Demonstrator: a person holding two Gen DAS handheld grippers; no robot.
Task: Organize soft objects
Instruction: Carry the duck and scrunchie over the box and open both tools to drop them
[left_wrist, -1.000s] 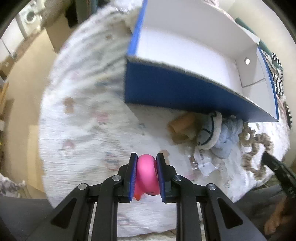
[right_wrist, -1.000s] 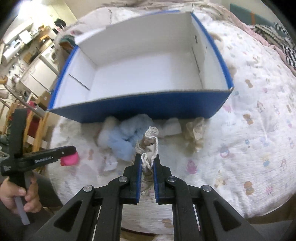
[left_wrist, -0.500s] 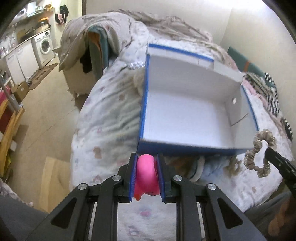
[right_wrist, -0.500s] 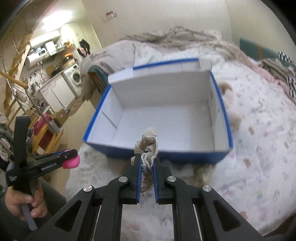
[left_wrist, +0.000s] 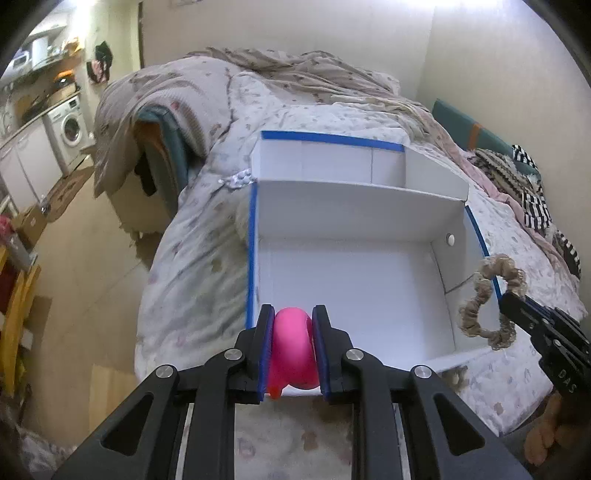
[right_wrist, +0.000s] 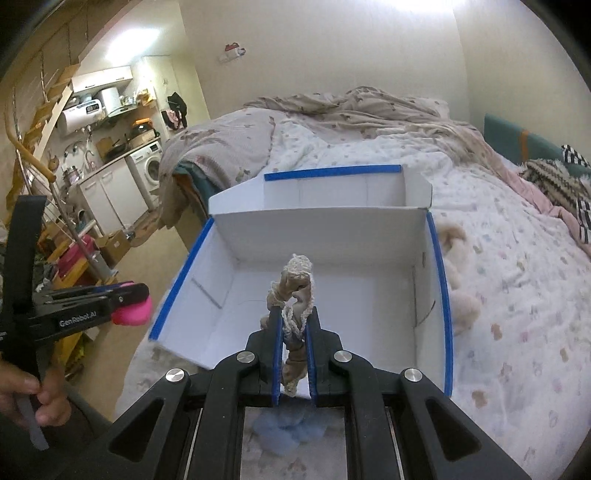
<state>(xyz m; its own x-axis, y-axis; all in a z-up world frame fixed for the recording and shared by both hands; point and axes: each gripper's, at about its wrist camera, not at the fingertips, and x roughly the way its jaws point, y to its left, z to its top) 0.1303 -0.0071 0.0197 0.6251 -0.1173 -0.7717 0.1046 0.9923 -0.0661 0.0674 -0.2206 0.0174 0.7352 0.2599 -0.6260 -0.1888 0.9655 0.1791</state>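
A white box with blue edges (left_wrist: 255, 236) (right_wrist: 439, 273) lies open on the bed, its inside bare. My left gripper (left_wrist: 293, 315) is shut on a pink rubber duck (left_wrist: 293, 343), held just over the box's near left corner; the duck (right_wrist: 133, 314) also shows at the left of the right wrist view. My right gripper (right_wrist: 293, 314) is shut on a beige scrunchie (right_wrist: 293, 291), raised above the box's near wall. In the left wrist view the scrunchie (left_wrist: 487, 302) hangs as a loop from the right gripper's tip by the box's right wall.
Fluffy beige soft things (right_wrist: 461, 258) lie on the patterned quilt (right_wrist: 517, 295) right of the box. A pale blue soft item (right_wrist: 288, 430) lies below my right gripper. A striped cloth (left_wrist: 532, 206) sits at the far right. A washing machine (left_wrist: 70, 129) stands beyond the bed.
Both grippers have risen from the quilt and tilted upward, each carrying its object. The view went from the box's blue front wall to looking down into the box.
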